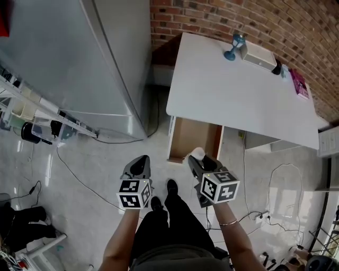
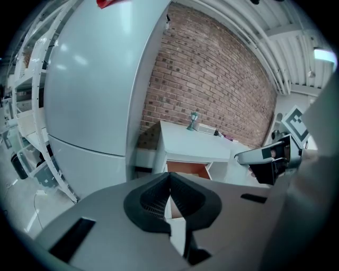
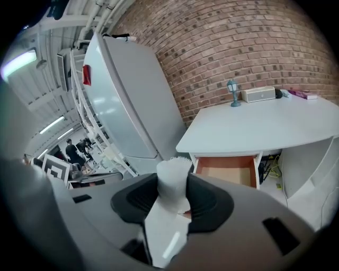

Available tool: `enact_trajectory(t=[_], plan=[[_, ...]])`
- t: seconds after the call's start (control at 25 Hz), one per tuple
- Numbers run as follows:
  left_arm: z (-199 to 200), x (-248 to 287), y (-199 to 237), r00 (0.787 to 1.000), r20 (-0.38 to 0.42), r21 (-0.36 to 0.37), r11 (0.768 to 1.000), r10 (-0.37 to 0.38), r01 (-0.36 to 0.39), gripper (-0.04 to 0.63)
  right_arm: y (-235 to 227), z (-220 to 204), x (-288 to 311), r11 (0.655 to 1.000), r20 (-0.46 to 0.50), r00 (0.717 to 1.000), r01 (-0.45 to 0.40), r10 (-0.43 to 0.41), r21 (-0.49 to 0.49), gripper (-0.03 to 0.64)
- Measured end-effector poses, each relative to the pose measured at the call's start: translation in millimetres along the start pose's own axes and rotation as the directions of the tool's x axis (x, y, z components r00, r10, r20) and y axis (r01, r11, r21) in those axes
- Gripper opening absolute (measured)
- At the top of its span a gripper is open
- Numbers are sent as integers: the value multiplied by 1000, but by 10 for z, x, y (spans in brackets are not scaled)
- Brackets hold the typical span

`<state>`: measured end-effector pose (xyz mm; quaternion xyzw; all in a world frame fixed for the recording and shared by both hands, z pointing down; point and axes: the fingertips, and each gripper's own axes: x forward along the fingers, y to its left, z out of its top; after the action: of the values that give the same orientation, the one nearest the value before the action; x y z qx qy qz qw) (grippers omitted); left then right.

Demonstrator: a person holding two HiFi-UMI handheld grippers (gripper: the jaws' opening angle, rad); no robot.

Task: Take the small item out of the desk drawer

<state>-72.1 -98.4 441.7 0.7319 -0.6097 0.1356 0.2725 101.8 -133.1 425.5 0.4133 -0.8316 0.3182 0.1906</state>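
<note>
At the person's front, nearest: right gripper clamped on the small white roll. The roll sticks up past the pads and is held clear of the drawer. Left gripper sits just beside it, jaws together, nothing between them. Beyond both, the drawer hangs open under the desk's near edge, toward its left corner; the visible part of its wooden bottom looks bare. Along the desk's far edge by the brick wall: blue lamp, white box, pink book. My read: the extraction step looks done, item's out. Next move likely needs a put-down spot, e.g. the bare desk top, with a gentle release; the left gripper is free to push the drawer shut.
</note>
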Motion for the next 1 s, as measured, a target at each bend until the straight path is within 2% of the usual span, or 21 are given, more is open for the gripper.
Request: enact_trajectory(t=[0.2, 0.52, 1.0], plan=[[55, -50, -91, 1000, 8, 22, 1000, -18, 18, 21, -29, 95, -190, 1000, 56, 998, 28, -28, 3, 164], [194, -138, -154, 999, 39, 54, 998, -32, 30, 21, 11, 219, -422, 1000, 147, 989, 22, -24, 14, 164], [316, -195, -253, 996, 69, 76, 996, -48, 43, 21, 7, 332, -594, 999, 206, 978, 31, -32, 11, 163]])
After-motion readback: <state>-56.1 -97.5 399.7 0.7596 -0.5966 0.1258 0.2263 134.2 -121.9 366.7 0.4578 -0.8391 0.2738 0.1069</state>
